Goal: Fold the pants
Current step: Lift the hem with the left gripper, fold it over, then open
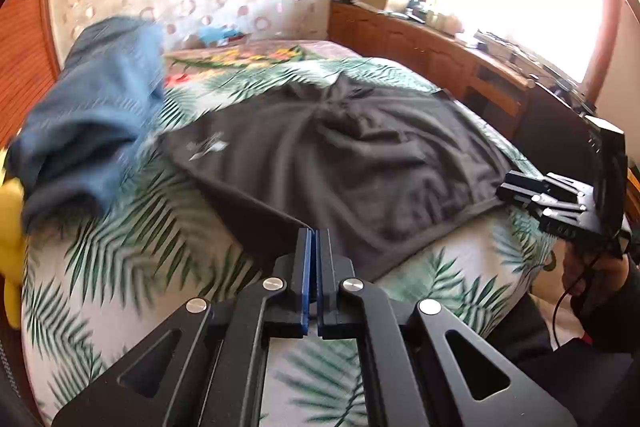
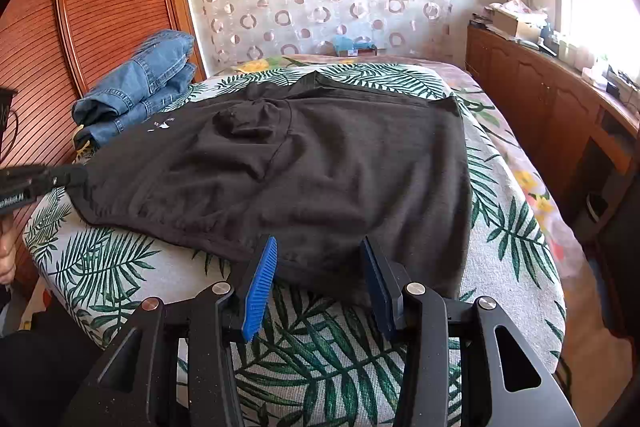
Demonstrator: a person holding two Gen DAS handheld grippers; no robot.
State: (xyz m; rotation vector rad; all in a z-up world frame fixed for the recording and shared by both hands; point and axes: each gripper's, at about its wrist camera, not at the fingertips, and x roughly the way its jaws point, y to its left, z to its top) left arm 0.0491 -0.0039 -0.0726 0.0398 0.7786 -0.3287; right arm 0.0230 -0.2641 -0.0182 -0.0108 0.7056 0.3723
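Dark grey pants (image 1: 340, 155) lie spread and wrinkled on a bed with a palm-leaf cover (image 1: 120, 247); they also show in the right wrist view (image 2: 320, 167). My left gripper (image 1: 313, 235) is shut on the near corner edge of the pants. In the right wrist view it sits at the pants' left edge (image 2: 76, 174). My right gripper (image 2: 318, 247) is open, its blue pads on either side of the pants' near hem. In the left wrist view it sits at the pants' right corner (image 1: 506, 189).
Folded blue jeans (image 2: 140, 83) lie at the bed's far left, blurred in the left wrist view (image 1: 92, 123). A wooden cabinet (image 2: 540, 95) with clutter runs along the right under a bright window. A wooden slatted wardrobe (image 2: 100, 7) stands at the left.
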